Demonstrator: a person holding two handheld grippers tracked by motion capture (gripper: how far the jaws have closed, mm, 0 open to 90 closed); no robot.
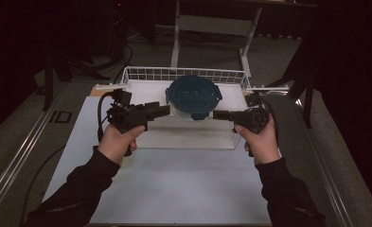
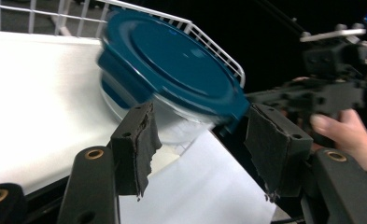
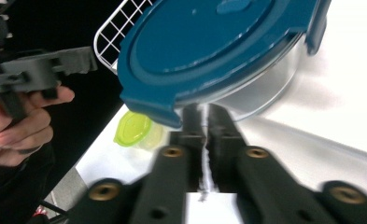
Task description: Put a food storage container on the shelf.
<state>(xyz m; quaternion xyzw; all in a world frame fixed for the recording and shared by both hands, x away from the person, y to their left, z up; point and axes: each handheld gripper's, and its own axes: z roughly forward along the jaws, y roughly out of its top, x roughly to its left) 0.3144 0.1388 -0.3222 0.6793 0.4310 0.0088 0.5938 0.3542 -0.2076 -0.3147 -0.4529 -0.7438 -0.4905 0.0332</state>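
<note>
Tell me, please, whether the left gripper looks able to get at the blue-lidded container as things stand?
Probably yes: the left gripper has its fingers apart, pointing at the blue-lidded container, with nothing between them. The shut right gripper is at the far side.

Dim room; grey floor point(image 1: 13, 127) either side of both grippers; white frame stand point(image 1: 212, 28) beyond them, dark curtains.

The container point(image 2: 172, 79) is blurred, its lid point(image 3: 228, 42) cut off above.
</note>
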